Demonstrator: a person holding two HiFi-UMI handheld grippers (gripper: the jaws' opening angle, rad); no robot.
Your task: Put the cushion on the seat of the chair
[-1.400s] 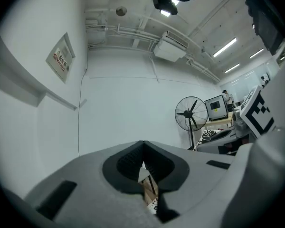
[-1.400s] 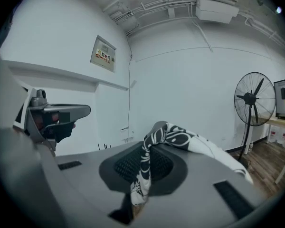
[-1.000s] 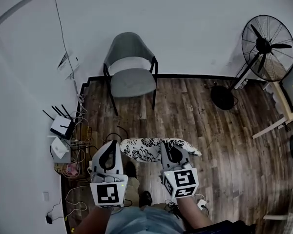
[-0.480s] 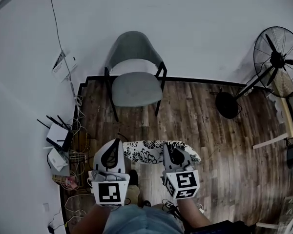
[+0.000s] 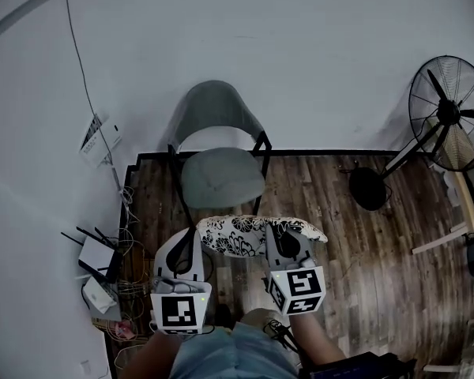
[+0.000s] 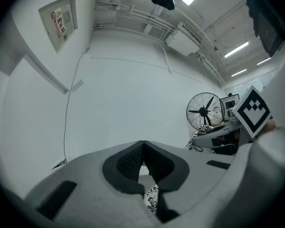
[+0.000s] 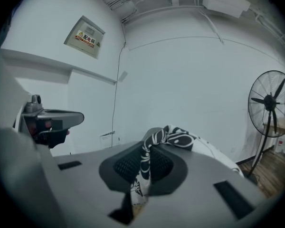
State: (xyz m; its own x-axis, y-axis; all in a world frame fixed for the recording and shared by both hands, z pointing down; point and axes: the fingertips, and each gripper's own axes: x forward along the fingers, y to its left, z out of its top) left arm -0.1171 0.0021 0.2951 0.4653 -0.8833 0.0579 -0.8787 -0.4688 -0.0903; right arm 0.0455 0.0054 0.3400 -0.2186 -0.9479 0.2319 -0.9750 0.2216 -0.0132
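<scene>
A black-and-white floral cushion [image 5: 241, 235] hangs level between my two grippers, just in front of the grey chair [image 5: 218, 117]. The chair's grey seat [image 5: 221, 178] lies bare just beyond the cushion's far edge. My left gripper [image 5: 191, 235] is shut on the cushion's left end; in the left gripper view a strip of patterned cloth [image 6: 152, 198] shows under the closed jaws. My right gripper [image 5: 279, 233] is shut on the right end, with cloth [image 7: 146, 167] pinched between its pads and the cushion [image 7: 180, 137] bulging beyond them.
A standing fan [image 5: 450, 115] is at the right, its round base [image 5: 369, 188] on the wood floor. Routers [image 5: 95, 255] and tangled cables [image 5: 130, 290] lie along the left wall. A pale table edge [image 5: 458, 231] juts in at the far right.
Both grippers have carried the cushion forward toward the chair. The chair now sits much closer, its seat just past the cushion. The grip on the cushion has not changed.
</scene>
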